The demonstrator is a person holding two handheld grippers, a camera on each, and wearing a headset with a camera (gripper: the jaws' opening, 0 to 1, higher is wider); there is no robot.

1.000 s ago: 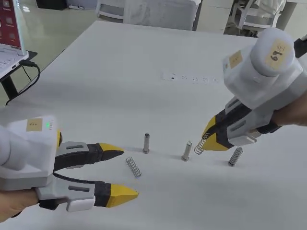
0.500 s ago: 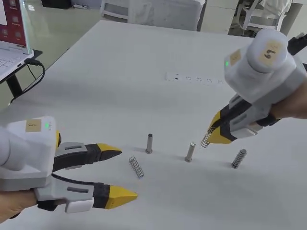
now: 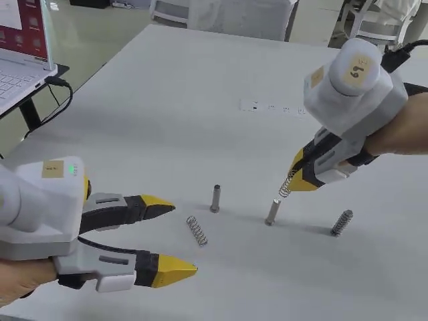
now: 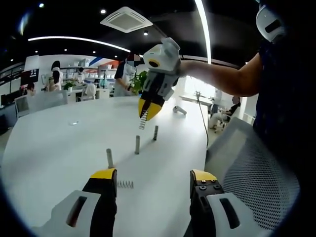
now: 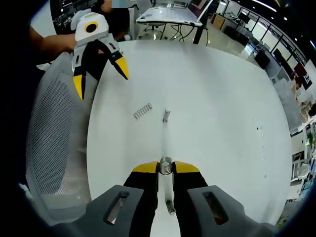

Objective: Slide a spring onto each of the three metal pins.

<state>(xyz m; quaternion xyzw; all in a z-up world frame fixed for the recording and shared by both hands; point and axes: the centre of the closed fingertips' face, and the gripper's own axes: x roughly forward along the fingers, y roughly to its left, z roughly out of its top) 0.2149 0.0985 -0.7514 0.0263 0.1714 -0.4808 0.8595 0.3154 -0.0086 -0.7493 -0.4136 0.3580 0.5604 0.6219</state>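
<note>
Head view: looking down over a white bench [image 3: 167, 93].
Left gripper [image 3: 172, 237]: low at the near left corner, yellow-tipped jaws spread wide with nothing between them, pointing right along the near edge.
Right gripper [image 3: 302, 177]: reaching in from the right edge, tilted down, jaws pinching the held spring [image 3: 287, 184].
Held spring: hanging from the tips, its lower end just above the top of the middle pin [image 3: 272, 212] and apart from it.
Left pin [image 3: 215, 198]: bare and upright, just left of the middle pin, toward the near edge.
Loose spring [image 3: 196, 230]: lying flat on the bench, just nearer than the left pin.
Standing spring [image 3: 342, 223]: leaning slightly, right of the middle pin; cannot tell whether a pin is inside.
Socket strip [image 3: 271, 107]: flat on the bench, farther back.
Laptop [image 3: 20, 40]: open, beyond the left edge.

Left gripper view: own jaws spread at the bottom [image 4: 153, 175].
Loose spring [image 4: 125, 184]: on the bench between the tips.
Pins: left pin [image 4: 109, 158] nearest, middle pin [image 4: 138, 144] behind it, standing spring [image 4: 155, 133] farthest.
Right gripper [image 4: 148, 109]: above the middle pin, held spring [image 4: 143, 120] dangling from the closed tips.

Right gripper view: own jaws [image 5: 166, 169] pressed on the held spring [image 5: 166, 165], seen end-on as a ring.
Left pin [image 5: 166, 116]: upright ahead of the tips.
Loose spring [image 5: 142, 111]: flat, just left of that pin.
Left gripper [image 5: 101, 78]: upper left, jaws apart, over the bench edge.
</note>
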